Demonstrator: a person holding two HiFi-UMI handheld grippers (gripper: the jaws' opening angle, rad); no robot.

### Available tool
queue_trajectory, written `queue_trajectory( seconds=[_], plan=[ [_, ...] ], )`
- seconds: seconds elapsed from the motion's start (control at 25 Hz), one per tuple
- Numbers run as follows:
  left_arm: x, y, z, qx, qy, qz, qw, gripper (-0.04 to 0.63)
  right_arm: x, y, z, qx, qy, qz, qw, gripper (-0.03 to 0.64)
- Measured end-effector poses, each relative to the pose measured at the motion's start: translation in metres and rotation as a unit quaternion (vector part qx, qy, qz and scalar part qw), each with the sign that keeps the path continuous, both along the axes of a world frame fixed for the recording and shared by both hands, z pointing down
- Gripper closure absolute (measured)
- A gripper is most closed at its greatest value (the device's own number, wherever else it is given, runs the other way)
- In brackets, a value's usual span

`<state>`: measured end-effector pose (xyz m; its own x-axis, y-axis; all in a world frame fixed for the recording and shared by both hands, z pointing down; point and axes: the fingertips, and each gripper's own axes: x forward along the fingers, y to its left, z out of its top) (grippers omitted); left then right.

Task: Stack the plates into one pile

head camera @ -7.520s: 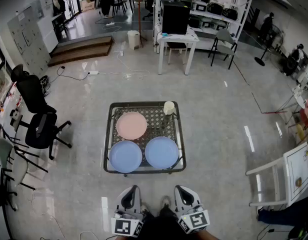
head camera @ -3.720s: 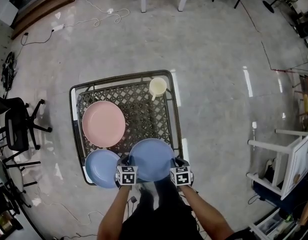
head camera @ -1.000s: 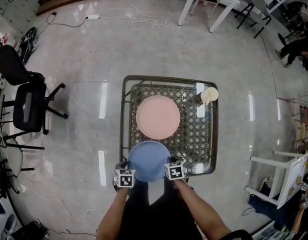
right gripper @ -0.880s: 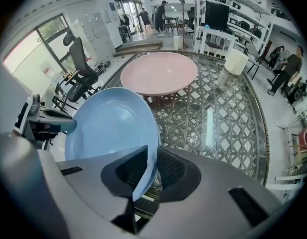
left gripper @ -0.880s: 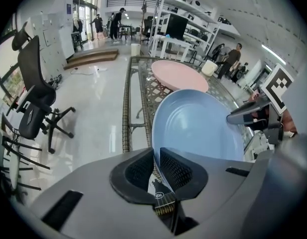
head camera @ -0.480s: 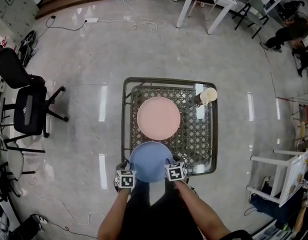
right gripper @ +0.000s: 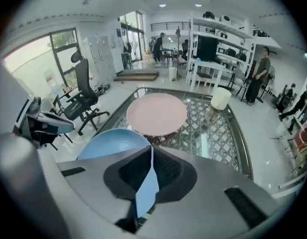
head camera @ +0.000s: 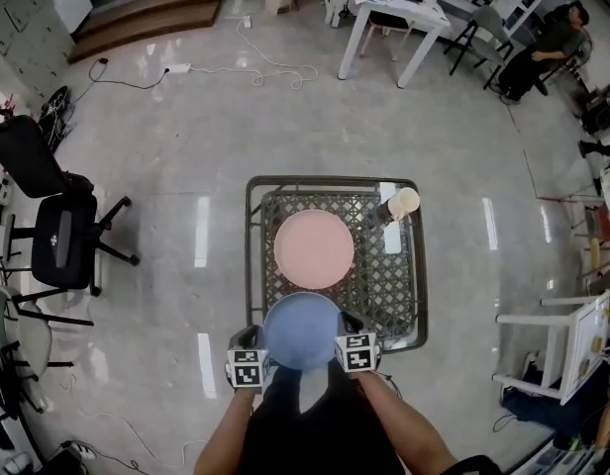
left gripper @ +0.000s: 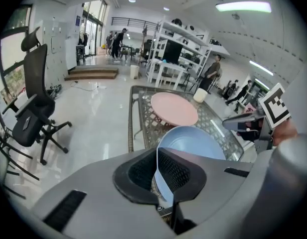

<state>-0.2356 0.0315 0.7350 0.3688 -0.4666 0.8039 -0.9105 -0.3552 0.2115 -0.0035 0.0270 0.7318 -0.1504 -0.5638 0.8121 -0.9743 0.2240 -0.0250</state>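
Note:
A blue plate [head camera: 302,331] hangs level over the near edge of the metal lattice table [head camera: 252,255], held on both sides. My left gripper [head camera: 258,345] is closing on its left rim, which shows clamped between the pads in the left gripper view [left gripper: 158,171]. My right gripper [head camera: 344,337] is closing on the right rim [right gripper: 149,171] in the same way. A pink plate [head camera: 313,249] lies flat on the table just beyond the blue one. I cannot tell whether a second blue plate sits under the held one.
A cream cup [head camera: 402,203] stands at the table's far right corner. A black office chair [head camera: 62,236] is off to the left. A white frame chair [head camera: 553,344] stands to the right. White desks [head camera: 394,18] and a seated person [head camera: 543,38] are far back.
The head view has drifted a little. The blue plate stays between both grippers at the table's near edge, and the pink plate has not moved.

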Motion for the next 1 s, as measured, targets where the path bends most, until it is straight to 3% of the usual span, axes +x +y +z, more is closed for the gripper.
queue_trajectory(
  seconds=[0.28, 0.48, 0.64, 1.0],
  plan=[
    [0.011, -0.043, -0.084, 0.126, 0.052, 0.004, 0.9906, 0.581, -0.013, -0.028, -0.086, 0.122, -0.029, 0.023, 0.992, 0.609],
    [0.021, -0.071, -0.119, 0.18, 0.071, 0.003, 0.9811, 0.581, -0.015, -0.044, -0.121, 0.167, -0.049, 0.029, 0.984, 0.609],
    [0.035, -0.098, -0.123, 0.187, 0.071, 0.003, 0.9798, 0.581, -0.004, -0.062, -0.123, 0.173, -0.053, 0.033, 0.983, 0.609],
    [0.059, -0.152, -0.103, 0.162, 0.065, 0.006, 0.9846, 0.581, 0.021, -0.113, -0.101, 0.143, -0.057, 0.041, 0.987, 0.609]
  ],
)
